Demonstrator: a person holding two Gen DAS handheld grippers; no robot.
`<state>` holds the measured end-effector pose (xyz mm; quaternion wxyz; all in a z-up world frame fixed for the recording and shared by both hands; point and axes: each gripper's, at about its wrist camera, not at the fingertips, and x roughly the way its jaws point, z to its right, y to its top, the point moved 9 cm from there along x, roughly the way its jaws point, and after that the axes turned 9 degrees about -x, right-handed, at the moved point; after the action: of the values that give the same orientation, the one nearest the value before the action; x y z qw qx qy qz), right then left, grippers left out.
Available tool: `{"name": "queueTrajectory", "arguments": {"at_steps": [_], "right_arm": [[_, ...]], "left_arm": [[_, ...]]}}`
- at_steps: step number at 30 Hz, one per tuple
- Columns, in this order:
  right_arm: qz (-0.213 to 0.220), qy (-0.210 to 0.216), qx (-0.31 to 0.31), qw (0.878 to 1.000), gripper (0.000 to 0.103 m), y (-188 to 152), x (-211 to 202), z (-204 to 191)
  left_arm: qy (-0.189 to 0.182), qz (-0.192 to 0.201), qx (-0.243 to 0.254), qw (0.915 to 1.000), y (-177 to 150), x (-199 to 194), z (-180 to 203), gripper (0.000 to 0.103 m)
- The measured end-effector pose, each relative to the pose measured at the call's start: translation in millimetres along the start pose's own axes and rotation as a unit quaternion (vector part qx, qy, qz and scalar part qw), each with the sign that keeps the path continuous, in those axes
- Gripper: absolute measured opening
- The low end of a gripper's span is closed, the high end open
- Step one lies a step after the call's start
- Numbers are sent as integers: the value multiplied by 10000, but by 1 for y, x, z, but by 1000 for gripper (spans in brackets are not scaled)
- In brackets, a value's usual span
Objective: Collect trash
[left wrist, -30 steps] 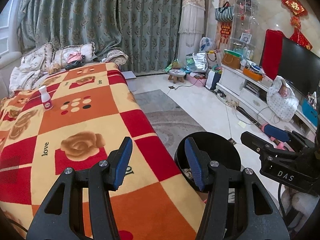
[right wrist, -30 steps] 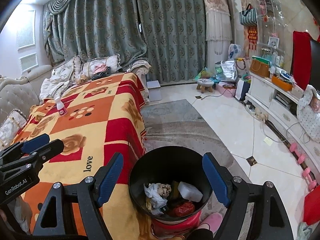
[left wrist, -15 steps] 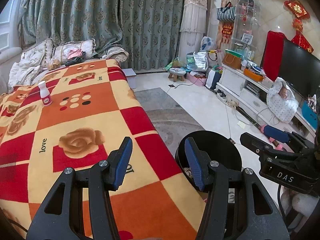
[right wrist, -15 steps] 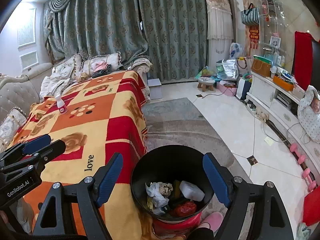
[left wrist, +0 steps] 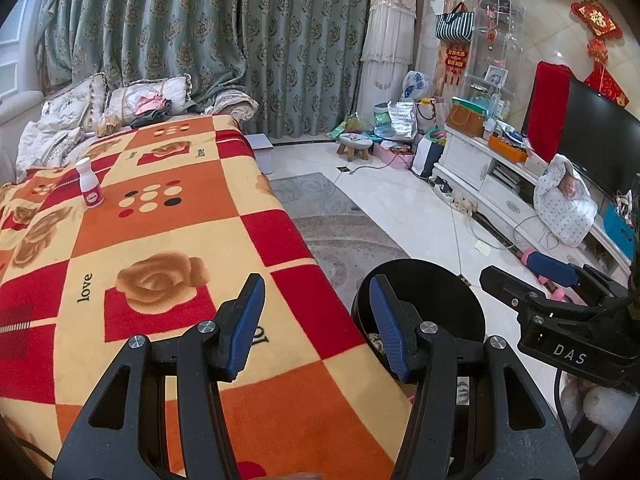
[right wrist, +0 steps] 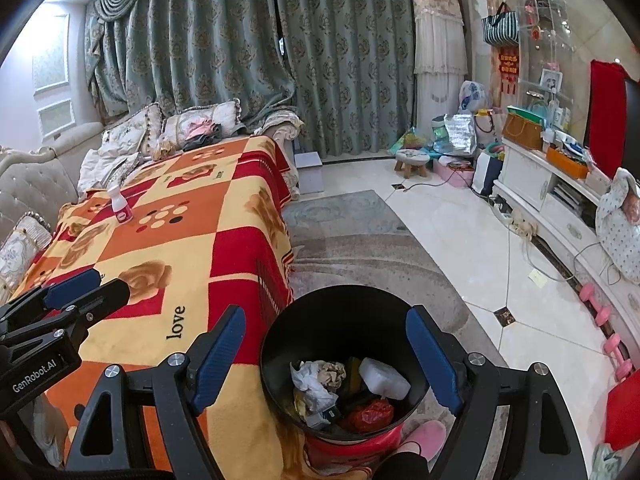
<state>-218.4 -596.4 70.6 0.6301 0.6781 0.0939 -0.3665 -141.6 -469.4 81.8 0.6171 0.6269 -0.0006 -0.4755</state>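
Left hand-held gripper (left wrist: 316, 320) half open, empty, over the near right edge of the blanket-covered tabletop (left wrist: 168, 240). Right hand-held gripper (right wrist: 326, 356) wide open, empty, above the black bin (right wrist: 316, 320) holding trash. White bottle (left wrist: 89, 189) stands far left on the tabletop, clear blanket between.

Left wrist: looks down-forward over the blanket (left wrist: 160, 240).
Right wrist: close above the trash bin (right wrist: 344, 320).
Shared: blanket, bin, bottle (left wrist: 90, 189).
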Motion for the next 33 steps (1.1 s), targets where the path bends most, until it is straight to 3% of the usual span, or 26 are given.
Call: {"name": "queueTrajectory", "arguments": {"at_steps": [33], "right_arm": [[-48, 1, 14, 10000, 81, -5, 1, 0]], "left_arm": [[-22, -31, -19, 10000, -1, -1, 4, 53]]}}
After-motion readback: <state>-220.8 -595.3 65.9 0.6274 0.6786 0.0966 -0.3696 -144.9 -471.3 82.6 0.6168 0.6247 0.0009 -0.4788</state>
